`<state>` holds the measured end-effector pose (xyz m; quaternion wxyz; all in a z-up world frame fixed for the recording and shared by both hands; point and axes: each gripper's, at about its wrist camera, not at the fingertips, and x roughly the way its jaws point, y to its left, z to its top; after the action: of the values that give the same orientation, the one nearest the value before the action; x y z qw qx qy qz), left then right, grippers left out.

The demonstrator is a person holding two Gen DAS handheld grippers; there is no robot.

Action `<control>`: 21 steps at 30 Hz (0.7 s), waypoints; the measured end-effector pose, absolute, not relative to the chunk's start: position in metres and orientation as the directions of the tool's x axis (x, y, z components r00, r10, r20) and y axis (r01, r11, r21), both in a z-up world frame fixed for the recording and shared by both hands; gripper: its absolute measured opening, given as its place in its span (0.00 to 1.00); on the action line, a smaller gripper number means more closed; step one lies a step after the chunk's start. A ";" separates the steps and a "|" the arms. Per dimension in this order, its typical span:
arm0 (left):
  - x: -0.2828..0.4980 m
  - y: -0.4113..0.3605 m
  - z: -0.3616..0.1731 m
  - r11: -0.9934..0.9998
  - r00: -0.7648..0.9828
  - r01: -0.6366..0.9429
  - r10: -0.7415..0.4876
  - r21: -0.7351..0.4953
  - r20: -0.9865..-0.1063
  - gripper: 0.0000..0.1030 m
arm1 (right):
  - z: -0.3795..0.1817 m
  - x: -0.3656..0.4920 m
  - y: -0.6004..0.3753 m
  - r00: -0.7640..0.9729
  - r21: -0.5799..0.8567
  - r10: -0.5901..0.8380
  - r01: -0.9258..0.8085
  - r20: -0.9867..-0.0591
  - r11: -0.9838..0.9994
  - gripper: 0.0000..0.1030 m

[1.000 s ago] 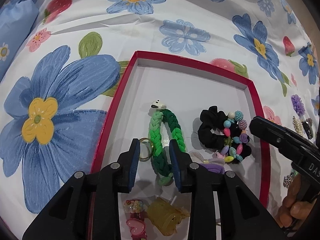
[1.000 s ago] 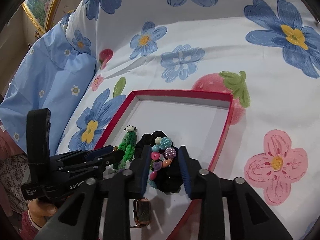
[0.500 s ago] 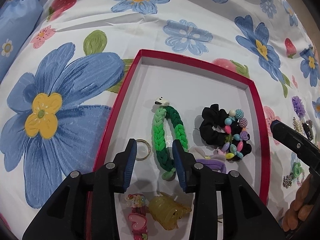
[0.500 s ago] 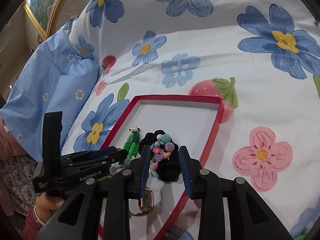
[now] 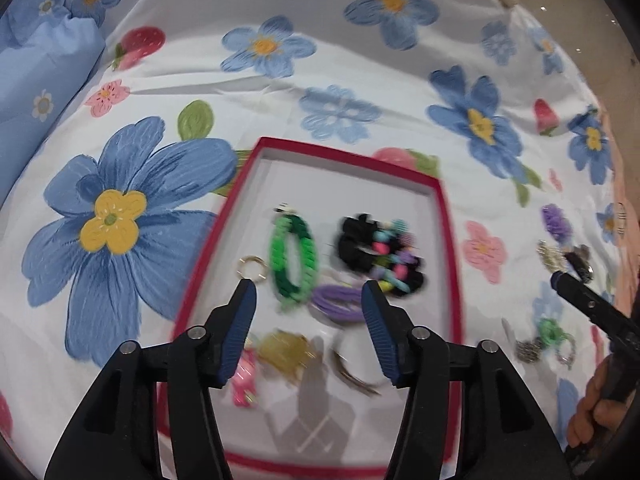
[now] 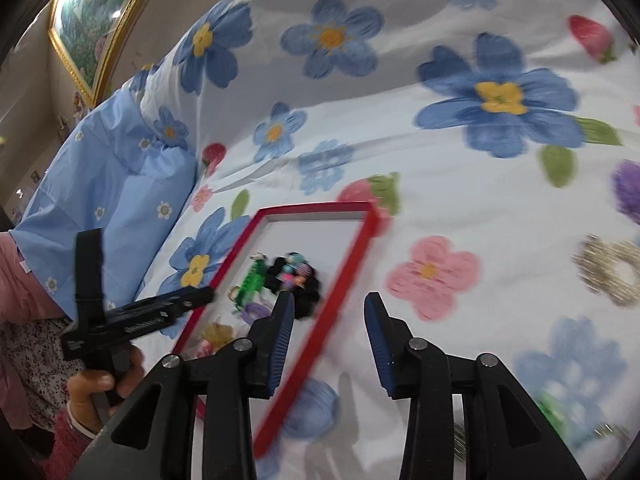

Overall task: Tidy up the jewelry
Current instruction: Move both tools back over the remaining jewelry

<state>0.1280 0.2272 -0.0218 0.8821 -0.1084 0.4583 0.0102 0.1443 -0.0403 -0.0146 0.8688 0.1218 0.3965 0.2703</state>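
A red-rimmed white tray lies on a flowered bedsheet. In it lie a green braided bracelet, a black scrunchie with coloured beads, a gold ring, purple hair ties, a yellow clip and a pink clip. My left gripper is open and empty above the tray's near half. My right gripper is open and empty over the tray's right rim. Loose jewelry lies on the sheet right of the tray.
A silver sparkly scrunchie and a purple piece lie at the right in the right wrist view. A blue pillow sits at the left, a framed picture on the wall behind.
Both grippers have pulled back and up from the tray and opened wider. The right gripper has swung right, off the scrunchie toward the loose pieces on the sheet.
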 end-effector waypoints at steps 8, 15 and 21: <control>0.093 0.180 -0.006 0.971 0.593 -0.035 -0.170 -0.237 -0.787 0.55 | -0.016 0.100 -0.116 0.595 0.383 0.465 -0.268 -0.656 0.884 0.40; 0.077 0.128 -0.006 0.967 0.566 0.058 -0.235 -0.247 -0.790 0.55 | -0.021 0.066 -0.174 0.635 0.348 0.370 -0.167 -0.678 0.923 0.43; 0.074 0.088 -0.014 0.964 0.527 0.125 -0.266 -0.236 -0.807 0.55 | -0.030 0.049 -0.214 0.648 0.327 0.310 -0.099 -0.695 0.940 0.43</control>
<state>0.0738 0.0883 -0.0144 0.8705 -0.0745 0.4734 -0.1122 0.0485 -0.2136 -0.0297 0.8983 0.1307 0.4036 0.1141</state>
